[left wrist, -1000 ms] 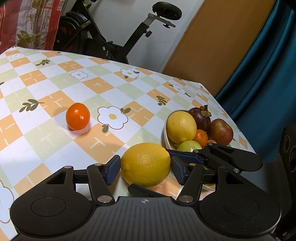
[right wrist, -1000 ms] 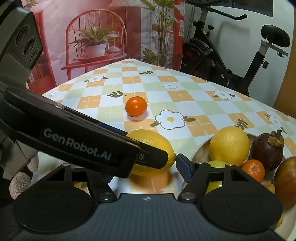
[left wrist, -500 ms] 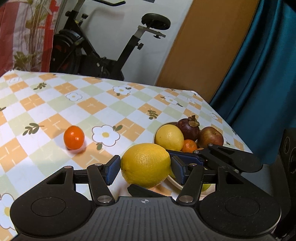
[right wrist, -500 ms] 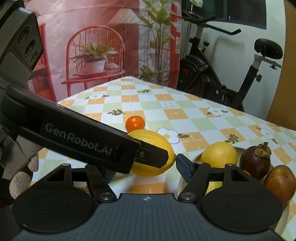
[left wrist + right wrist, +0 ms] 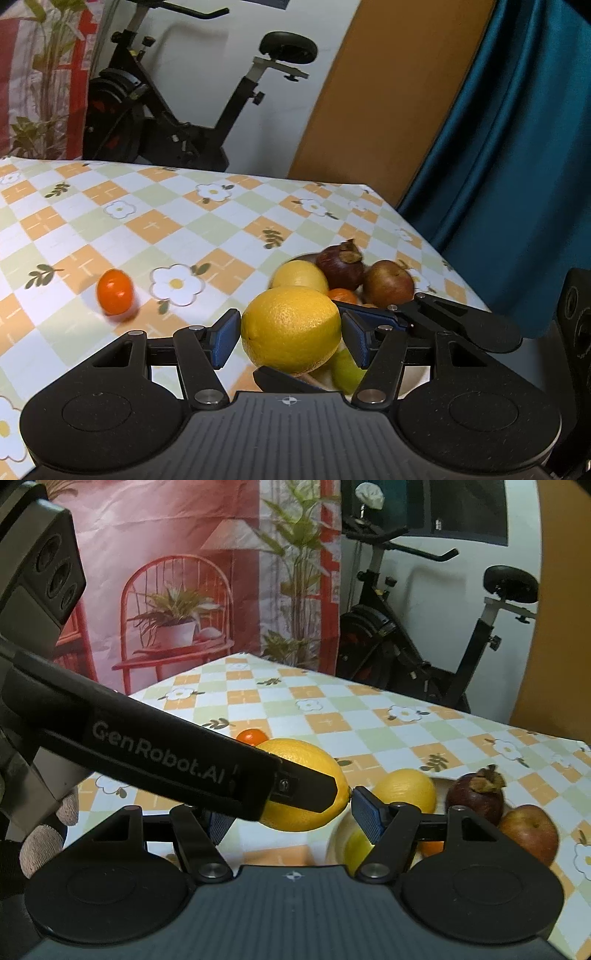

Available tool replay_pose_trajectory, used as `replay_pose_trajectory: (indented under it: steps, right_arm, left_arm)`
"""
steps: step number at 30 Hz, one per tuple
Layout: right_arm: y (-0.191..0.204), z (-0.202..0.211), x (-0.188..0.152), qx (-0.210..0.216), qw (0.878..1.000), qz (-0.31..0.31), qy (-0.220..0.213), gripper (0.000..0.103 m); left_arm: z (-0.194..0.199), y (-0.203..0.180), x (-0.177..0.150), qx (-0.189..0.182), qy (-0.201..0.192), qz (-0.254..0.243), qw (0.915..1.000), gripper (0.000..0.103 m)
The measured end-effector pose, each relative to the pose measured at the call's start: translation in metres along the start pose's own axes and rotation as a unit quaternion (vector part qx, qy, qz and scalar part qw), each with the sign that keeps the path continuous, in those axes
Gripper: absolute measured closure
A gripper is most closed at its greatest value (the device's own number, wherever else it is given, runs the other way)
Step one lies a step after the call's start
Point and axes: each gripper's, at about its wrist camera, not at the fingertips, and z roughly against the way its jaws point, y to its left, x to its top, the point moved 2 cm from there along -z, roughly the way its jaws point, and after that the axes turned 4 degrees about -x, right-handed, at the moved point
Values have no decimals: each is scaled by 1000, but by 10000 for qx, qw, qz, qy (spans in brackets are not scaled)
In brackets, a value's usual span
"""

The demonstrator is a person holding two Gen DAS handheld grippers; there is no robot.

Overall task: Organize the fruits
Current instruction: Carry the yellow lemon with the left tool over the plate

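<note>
"GenRobot.AI" on left hand-held gripper (image 5: pixel 321 794)

My big yellow lemon (image 5: pixel 291 328) hangs off the counter, pinched end to end. A small orange (image 5: pixel 114 291) lies alone on the checks. The bowl (image 5: pixel 338 843) holds another lemon (image 5: pixel 406 788), a mangosteen (image 5: pixel 474 794) and an apple (image 5: pixel 530 832).

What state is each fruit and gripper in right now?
Large lemon: gripped, off the table.
Left gripper: shut on the large lemon.
Right gripper: pads at the lemon's ends; grip unclear.
Small orange: loose on the tablecloth.
Mangosteen: in the bowl.
Apple: in the bowl.
</note>
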Motion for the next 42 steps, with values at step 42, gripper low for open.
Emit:
replay_pose_trajectory:
  steps: [42]
  right_arm:
    - [-95,25,-26,-805,9914,-1032,96,34]
  left_arm:
    - [-95,-55,20,-305,697,-477,9960,40]
